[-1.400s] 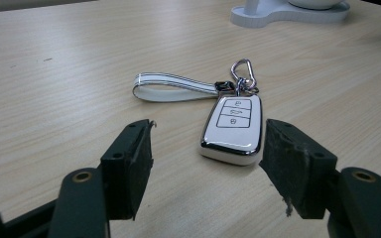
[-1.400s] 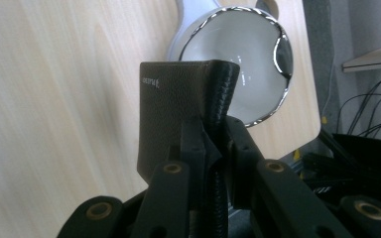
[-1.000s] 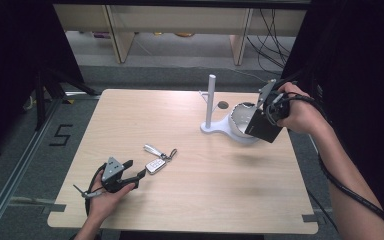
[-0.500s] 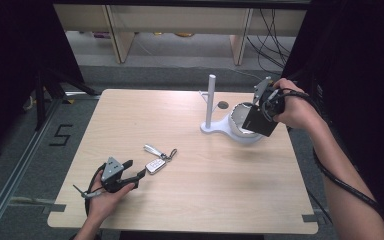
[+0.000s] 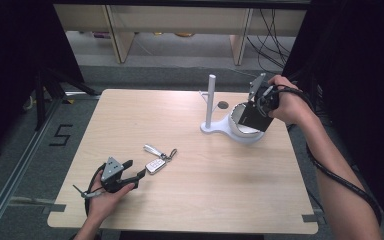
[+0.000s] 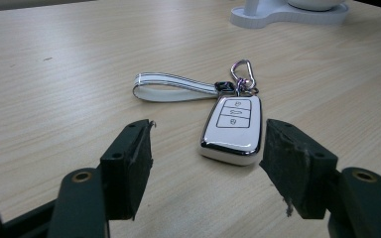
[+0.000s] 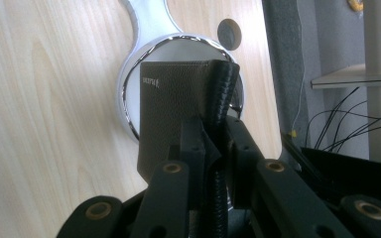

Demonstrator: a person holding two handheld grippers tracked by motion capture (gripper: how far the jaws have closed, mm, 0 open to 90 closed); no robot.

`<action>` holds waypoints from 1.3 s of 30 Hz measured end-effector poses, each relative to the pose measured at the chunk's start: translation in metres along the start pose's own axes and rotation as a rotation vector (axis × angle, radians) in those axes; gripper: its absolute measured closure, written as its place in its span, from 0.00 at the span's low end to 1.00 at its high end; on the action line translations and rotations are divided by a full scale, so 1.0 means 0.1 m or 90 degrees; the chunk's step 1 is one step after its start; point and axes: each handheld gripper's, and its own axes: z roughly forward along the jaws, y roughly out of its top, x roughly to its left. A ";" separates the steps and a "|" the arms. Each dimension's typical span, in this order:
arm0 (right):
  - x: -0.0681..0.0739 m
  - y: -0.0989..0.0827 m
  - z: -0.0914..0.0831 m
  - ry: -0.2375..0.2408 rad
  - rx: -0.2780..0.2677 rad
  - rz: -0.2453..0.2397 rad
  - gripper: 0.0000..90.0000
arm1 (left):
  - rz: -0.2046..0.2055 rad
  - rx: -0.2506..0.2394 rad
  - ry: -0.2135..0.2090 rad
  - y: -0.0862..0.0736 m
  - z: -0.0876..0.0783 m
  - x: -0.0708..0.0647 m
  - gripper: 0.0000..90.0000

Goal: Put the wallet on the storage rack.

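Slippage is risked where the dark brown leather wallet (image 7: 178, 106), pinched by its edge in shut right gripper (image 7: 213, 136) jaws above the white round tray (image 5: 236, 131), could drop askew, while the left gripper (image 6: 206, 158) jaws stand wide open, empty, before the white car key fob (image 6: 233, 129) on the desk (image 5: 190, 200).

The left gripper (image 5: 130, 176) rests low near the table's front left corner, jaws wide apart, while the right gripper (image 5: 254, 116), clamped tight, hangs above its right edge.

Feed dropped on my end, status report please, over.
Right gripper shut on brown wallet, above the white bowl. Left gripper open, short of key fob. Nothing in the way.
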 end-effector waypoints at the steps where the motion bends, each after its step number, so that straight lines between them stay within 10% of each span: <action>1: -0.01 0.01 0.01 -0.002 -0.005 -0.002 0.91 | 0.001 0.001 0.000 0.00 0.00 0.00 0.39; 39: -0.15 0.12 0.26 -0.005 -0.010 0.015 0.91 | -0.006 -0.008 -0.003 0.00 0.00 -0.01 0.39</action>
